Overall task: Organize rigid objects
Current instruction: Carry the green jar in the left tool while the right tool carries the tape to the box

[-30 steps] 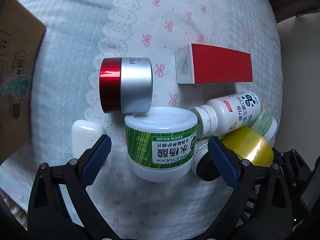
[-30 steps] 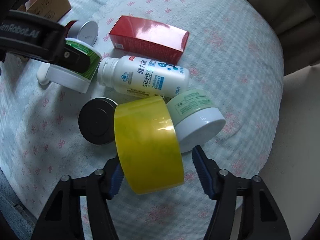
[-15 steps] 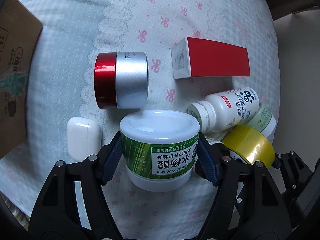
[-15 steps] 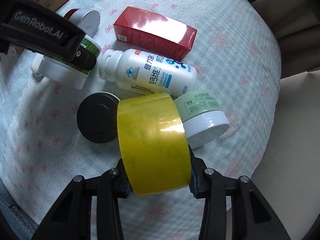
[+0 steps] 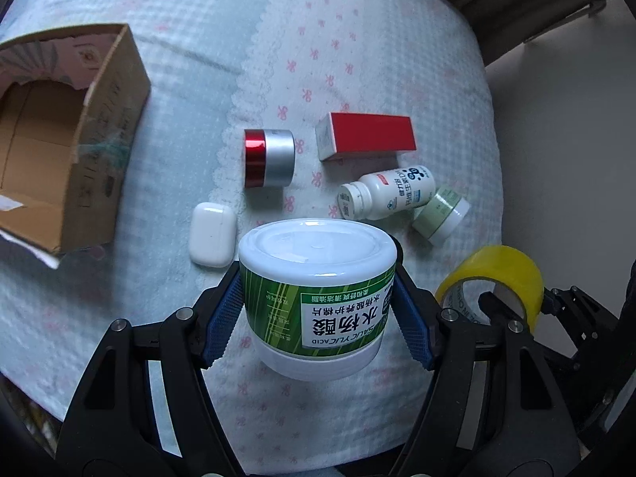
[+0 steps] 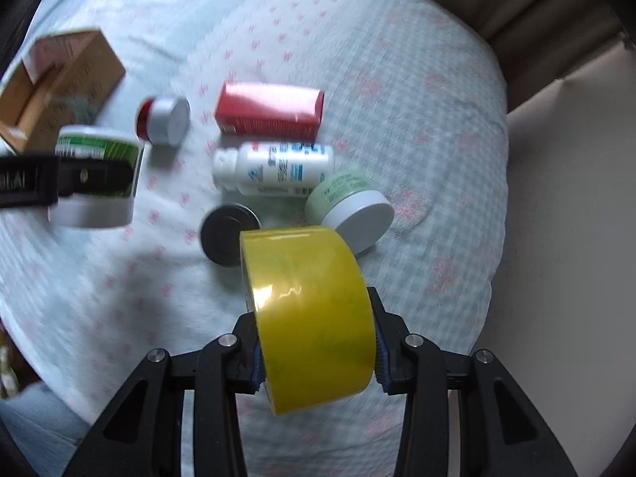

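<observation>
Both tongs have lifted, left [image 5: 318, 318] gripping jar [image 5: 318, 286], right [image 6: 316, 351] tape [image 6: 310, 318].

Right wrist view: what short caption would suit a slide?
Right gripper clamps a yellow tape roll above the bow-print bedspread.

Soft daylight, strong fisheye warping; the right wrist view is motion-blurred.

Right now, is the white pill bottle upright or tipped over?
Tipped over. The white pill bottle lies on its side on the bedspread, cap toward the red-and-silver jar.
</observation>
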